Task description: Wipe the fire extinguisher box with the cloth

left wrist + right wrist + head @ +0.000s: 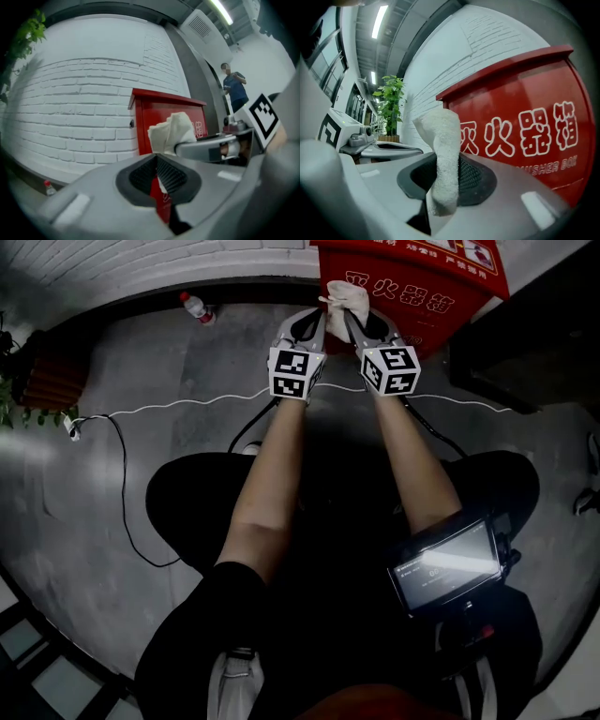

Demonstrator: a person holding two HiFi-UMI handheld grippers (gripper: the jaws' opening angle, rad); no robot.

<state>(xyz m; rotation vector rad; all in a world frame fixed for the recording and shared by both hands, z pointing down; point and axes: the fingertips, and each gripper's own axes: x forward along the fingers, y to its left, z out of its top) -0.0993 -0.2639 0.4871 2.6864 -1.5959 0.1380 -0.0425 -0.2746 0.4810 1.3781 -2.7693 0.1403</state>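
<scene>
The red fire extinguisher box [412,282] stands against the white brick wall, with white characters on its front [525,131]. A white cloth [345,299] is bunched just in front of the box's left part. My right gripper [351,317] is shut on the cloth [443,154], which sticks up between its pads and hangs below them. The left gripper [321,315] sits close beside it on the left, jaws shut with nothing seen between them [156,160]. From the left gripper view the cloth [171,133] and the box [159,110] lie ahead, a short way off.
A plastic bottle [197,307] stands on the floor by the wall, left of the box. A white cable [169,407] runs across the grey floor. Potted plants [14,381] stand at far left. A person [234,89] stands in the distance. A screen device [448,563] sits at my right hip.
</scene>
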